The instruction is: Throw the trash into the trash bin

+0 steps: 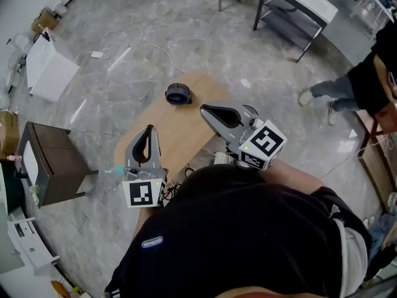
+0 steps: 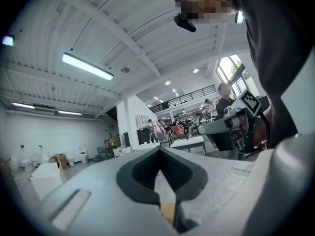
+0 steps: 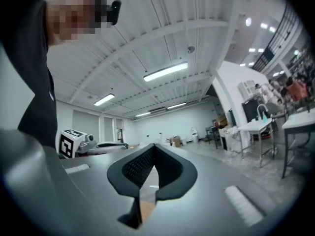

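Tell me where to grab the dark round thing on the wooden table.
Come from straight above and pinch the dark round thing across one side of its rim: it seems to lie flat, ring-like, alone on the table. Finer detail is too small to tell.

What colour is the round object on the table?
Black or very dark; the round object shows best in the head view.

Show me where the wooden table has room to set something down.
The wooden table is bare between the black round object at its far end and the near edge. The left gripper and right gripper crowd the near end.
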